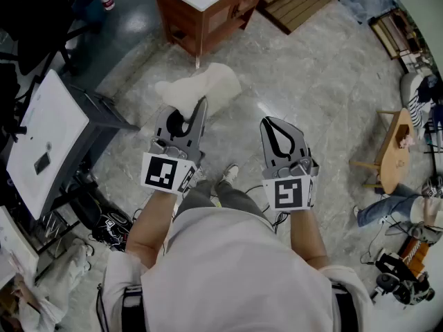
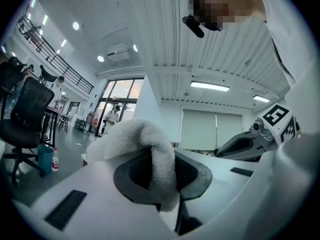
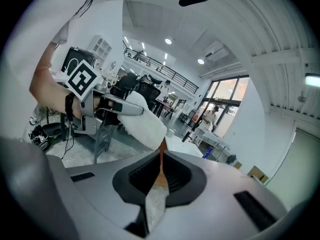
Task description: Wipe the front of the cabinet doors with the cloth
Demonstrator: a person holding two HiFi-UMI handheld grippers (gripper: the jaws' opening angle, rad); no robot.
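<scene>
Head view has the cloth (image 1: 208,85) pinched in the left gripper (image 1: 201,108), whose jaws are closed on one fold. The rest bunches out past the tips, which looks handy as a wiping pad. The cabinet (image 1: 208,19) stands farther off, well apart and not yet touched. The right gripper (image 1: 275,123) is closed on nothing and held alongside, likely just kept clear.

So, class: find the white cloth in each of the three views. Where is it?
Head view: cloth above centre, at the left tool's tip.
Left gripper view: cloth central, between the jaws.
Right gripper view: cloth left of centre.
Shared landmark: the left tool holding it.
</scene>
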